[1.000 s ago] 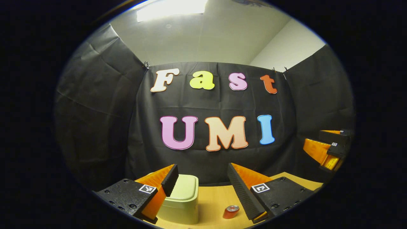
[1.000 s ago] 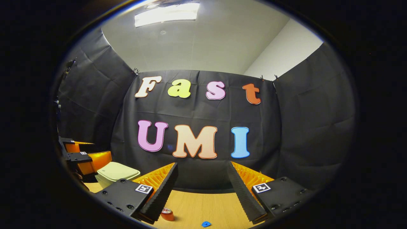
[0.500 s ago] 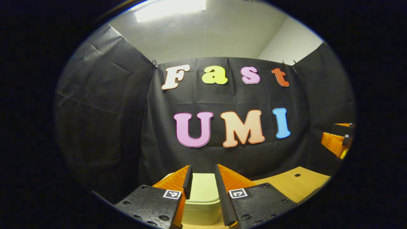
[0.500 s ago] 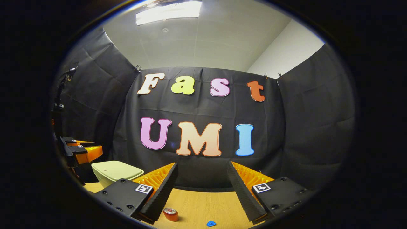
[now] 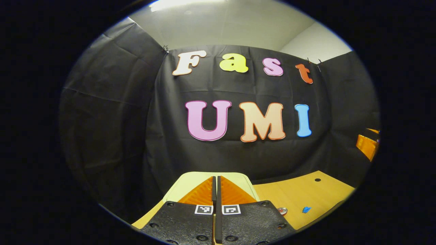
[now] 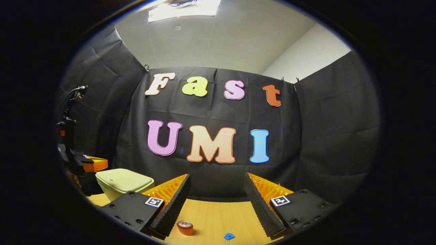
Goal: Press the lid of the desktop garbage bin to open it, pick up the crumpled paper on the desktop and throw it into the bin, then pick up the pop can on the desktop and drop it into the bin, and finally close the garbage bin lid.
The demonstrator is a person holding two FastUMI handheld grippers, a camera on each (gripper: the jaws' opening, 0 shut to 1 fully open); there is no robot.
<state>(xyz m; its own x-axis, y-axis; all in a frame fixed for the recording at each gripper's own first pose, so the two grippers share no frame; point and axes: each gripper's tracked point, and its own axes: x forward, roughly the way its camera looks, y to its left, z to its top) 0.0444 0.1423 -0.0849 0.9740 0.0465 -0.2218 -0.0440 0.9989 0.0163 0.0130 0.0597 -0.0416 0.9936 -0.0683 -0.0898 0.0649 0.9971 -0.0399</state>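
Starting stage, by my judgement: bin lid [image 5: 211, 177] down and unpressed, nothing binned yet. Left gripper [image 5: 215, 183] has fingers pressed together, empty, poised over the lid directly ahead; contact cannot be told. Right gripper [image 6: 216, 197] has fingers spread, empty, level above the desktop [image 6: 218, 217]. Garbage bin [image 6: 117, 183] sits to its left; pop can [image 6: 185, 227] and blue crumpled paper [image 6: 229, 235] lie below between its fingers.
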